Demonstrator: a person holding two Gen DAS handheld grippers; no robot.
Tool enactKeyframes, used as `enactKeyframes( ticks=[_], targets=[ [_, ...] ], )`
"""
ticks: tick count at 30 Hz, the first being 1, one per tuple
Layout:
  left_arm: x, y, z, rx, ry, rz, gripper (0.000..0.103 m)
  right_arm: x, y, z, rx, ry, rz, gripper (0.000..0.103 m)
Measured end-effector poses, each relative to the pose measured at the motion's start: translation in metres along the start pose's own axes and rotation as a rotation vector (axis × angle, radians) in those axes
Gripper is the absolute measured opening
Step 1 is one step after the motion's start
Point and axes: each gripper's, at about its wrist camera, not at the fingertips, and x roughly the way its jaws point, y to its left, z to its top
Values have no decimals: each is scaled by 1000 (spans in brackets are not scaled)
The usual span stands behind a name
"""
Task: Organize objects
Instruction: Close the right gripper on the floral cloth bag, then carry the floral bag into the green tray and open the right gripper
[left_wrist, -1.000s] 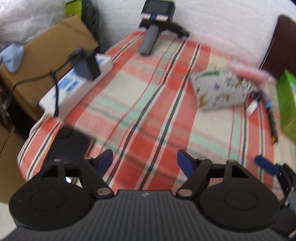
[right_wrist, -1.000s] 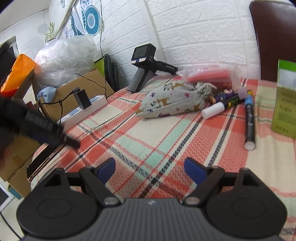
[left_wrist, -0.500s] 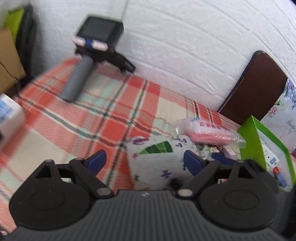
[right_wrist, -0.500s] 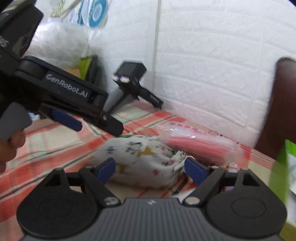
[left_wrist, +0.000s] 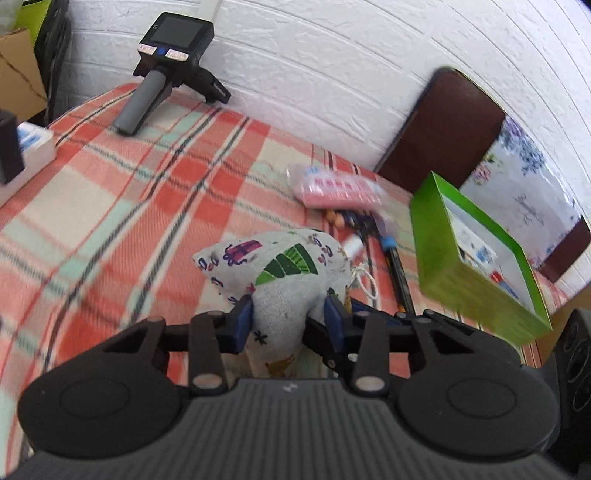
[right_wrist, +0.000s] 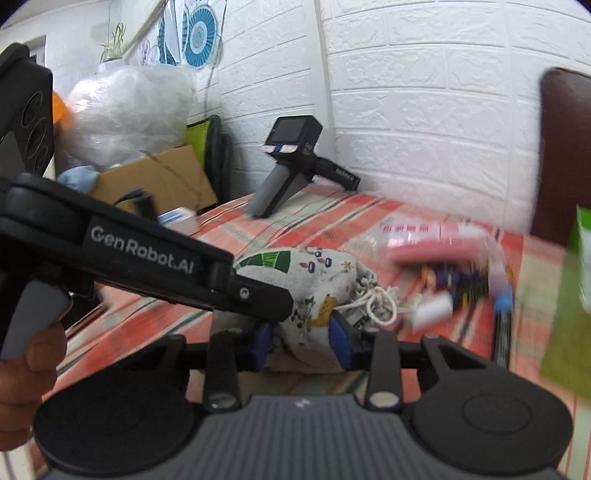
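Observation:
A printed cloth drawstring pouch (left_wrist: 280, 266) lies on the plaid tablecloth (left_wrist: 110, 192). My left gripper (left_wrist: 286, 321) is shut on its near end. My right gripper (right_wrist: 301, 339) is shut on the pouch (right_wrist: 314, 273) near its tied white cord. The left gripper's body crosses the right wrist view at the left. Behind the pouch lie a pink packet (left_wrist: 338, 186) and several markers (left_wrist: 391, 254). An open green box (left_wrist: 476, 251) stands to the right.
A black handheld device (left_wrist: 166, 66) stands at the back by the white brick wall. A white power strip (left_wrist: 22, 155) lies at the left edge. A brown chair back (left_wrist: 443, 129) rises behind the table. A cardboard box (right_wrist: 159, 177) and plastic bags sit off the table.
Both grippers have moved in on the pouch and closed on it; they were open half a second ago.

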Motion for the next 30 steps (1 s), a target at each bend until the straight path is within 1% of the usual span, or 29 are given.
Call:
enactKeyframes(
  ticks=[1, 3, 4, 5, 6, 7, 8, 9, 10, 11, 12, 13, 14, 15, 16, 17, 18, 19, 20, 22, 23, 25, 27, 30],
  targets=[
    [-5, -4, -7, 21, 9, -3, 44, -11, 2, -5, -3, 9, 7, 34],
    [-16, -9, -21, 42, 38, -34, 44, -33, 2, -17, 0, 30, 15, 34],
    [-18, -10, -26, 46, 54, -47, 44, -43, 1, -23, 7, 36, 20, 36],
    [-17, -9, -28, 44, 60, -42, 48, -52, 0, -29, 12, 34, 20, 42],
    [-18, -7, -31, 42, 55, -20, 55, -59, -2, -33, 14, 19, 8, 62],
    [-18, -3, -32, 40, 44, 12, 58, -65, -5, -37, 14, -7, -21, 74],
    [-19, 1, -32, 26, 41, 41, 60, -68, -9, -38, 16, -27, -48, 88],
    [-19, 6, -30, 0, 51, 51, 60, -68, -14, -38, 29, -27, -57, 90],
    [-18, 11, -27, -29, 64, 39, 62, -66, -20, -35, 49, -14, -39, 92],
    [-16, 12, -26, -46, 77, 23, 69, -61, -26, -32, 66, 2, -3, 99],
    [-12, 11, -25, -47, 93, 13, 72, -55, -31, -30, 72, 12, 31, 101],
    [-4, 10, -24, -38, 108, 16, 71, -46, -34, -29, 72, 24, 45, 101],
    [2, 8, -27, -28, 107, 39, 63, -33, -36, -27, 65, 53, 52, 101],
    [9, 9, -27, -23, 109, 41, 54, -18, -38, -27, 57, 98, 72, 100],
    [16, 11, -26, -40, 132, 17, 52, -4, -41, -29, 75, 130, 112, 99],
    [16, 9, -24, -54, 122, 27, 49, -2, -44, -27, 104, 117, 130, 97],
    [14, 4, -20, -41, 118, 28, 46, -3, -44, -23, 115, 119, 170, 72],
    [11, -4, -17, -16, 110, 30, 45, -10, -42, -20, 118, 102, 171, 66],
    [10, -13, -14, 7, 107, 23, 43, -19, -37, -19, 87, 73, 137, 58],
    [10, -37, -4, 59, 74, -8, 43, -40, -36, -14, 22, -12, 34, 58],
    [11, -50, 3, 88, 53, -39, 43, -53, -43, -11, 18, -55, -10, 58],
    [19, -82, 19, 149, 18, -110, 43, -73, -68, -3, 51, -132, -91, 58],
    [33, -118, 32, 211, -1, -173, 43, -90, -93, 2, 77, -189, -179, 58],
    [62, -170, 42, 314, -29, -239, 44, -103, -138, 5, 140, -236, -299, 58]
  ],
)
